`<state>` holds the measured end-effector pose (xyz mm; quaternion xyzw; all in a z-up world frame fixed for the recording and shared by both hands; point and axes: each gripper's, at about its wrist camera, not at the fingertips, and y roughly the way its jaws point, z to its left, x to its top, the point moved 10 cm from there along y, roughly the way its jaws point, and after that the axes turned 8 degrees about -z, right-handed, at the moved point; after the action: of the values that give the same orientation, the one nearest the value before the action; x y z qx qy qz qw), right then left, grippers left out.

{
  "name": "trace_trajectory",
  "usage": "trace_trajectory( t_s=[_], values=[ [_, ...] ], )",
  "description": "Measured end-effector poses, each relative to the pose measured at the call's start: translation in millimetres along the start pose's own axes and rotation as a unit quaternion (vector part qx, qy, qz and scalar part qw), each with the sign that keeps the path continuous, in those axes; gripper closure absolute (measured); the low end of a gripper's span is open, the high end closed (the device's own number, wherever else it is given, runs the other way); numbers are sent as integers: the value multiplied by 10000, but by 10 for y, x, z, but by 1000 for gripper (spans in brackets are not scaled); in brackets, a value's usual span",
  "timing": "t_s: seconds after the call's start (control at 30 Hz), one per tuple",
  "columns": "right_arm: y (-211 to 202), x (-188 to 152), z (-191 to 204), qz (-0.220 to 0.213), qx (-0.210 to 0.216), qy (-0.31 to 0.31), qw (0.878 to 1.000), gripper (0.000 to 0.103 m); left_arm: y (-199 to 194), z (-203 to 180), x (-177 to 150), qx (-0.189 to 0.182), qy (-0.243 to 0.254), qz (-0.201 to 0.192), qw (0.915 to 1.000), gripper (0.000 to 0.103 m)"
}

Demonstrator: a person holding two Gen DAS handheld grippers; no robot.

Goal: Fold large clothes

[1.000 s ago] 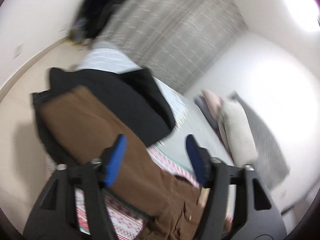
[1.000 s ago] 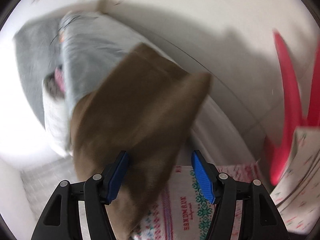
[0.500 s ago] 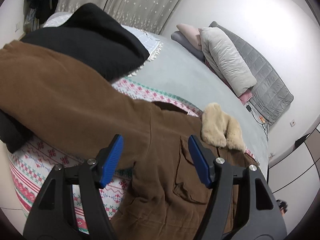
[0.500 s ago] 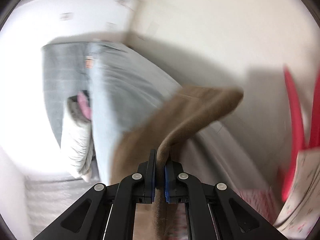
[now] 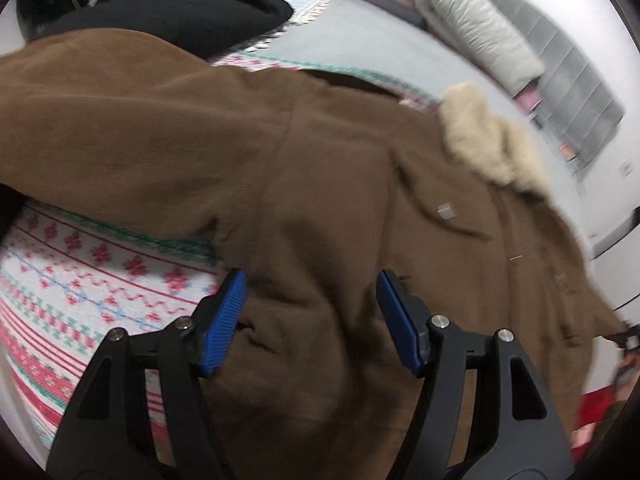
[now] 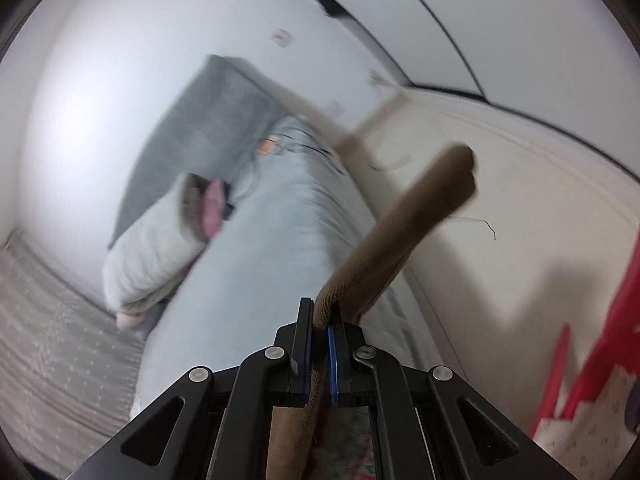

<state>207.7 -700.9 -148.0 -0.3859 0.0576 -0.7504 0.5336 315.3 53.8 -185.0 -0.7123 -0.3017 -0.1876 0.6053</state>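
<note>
A large brown coat (image 5: 280,168) with a cream fur collar (image 5: 492,136) lies spread on a patterned blanket (image 5: 80,276) on the bed. My left gripper (image 5: 310,296) is open, just above the coat's lower body, with brown cloth between and under the blue fingers (image 5: 226,312). My right gripper (image 6: 319,334) is shut on a sleeve of the brown coat (image 6: 420,208), which sticks up and forward from the jaws above the bed.
A black garment (image 5: 172,4) lies at the far left of the bed. Grey and pale pillows (image 5: 472,24) rest at the headboard, also in the right wrist view (image 6: 148,256). A red object (image 6: 600,320) stands at the right by the white wall.
My left gripper moved down closer to the coat, which now fills its view. My right gripper closed on the brown sleeve half a second ago and has swung it upward, still holding.
</note>
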Motion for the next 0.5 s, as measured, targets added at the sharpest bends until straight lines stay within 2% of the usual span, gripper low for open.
trace_trajectory(
  t_s=[0.07,0.13,0.2,0.3,0.43,0.5],
  values=[
    [-105,9,-71,-4,-10,96,10000,97,25,76,-56,167,-34,107,9998,35],
    [-153,43,-16,-112,-32,-225,9997,97,95,167,-168,244,-142,401,9988,35],
    [-193,34,57,-212,-98,-540,9983,98,86,163,-180,275,-3,354,9990,35],
    [-191,18,88,-261,-75,-566,9980,98,54,131,-184,395,246,308,9984,35],
    [-122,-31,3,-178,-104,-385,9990,97,-123,87,-117,144,-23,202,9997,35],
    [-181,-7,97,-303,-165,-652,9973,97,-271,123,-22,153,-22,-43,9999,35]
  ],
)
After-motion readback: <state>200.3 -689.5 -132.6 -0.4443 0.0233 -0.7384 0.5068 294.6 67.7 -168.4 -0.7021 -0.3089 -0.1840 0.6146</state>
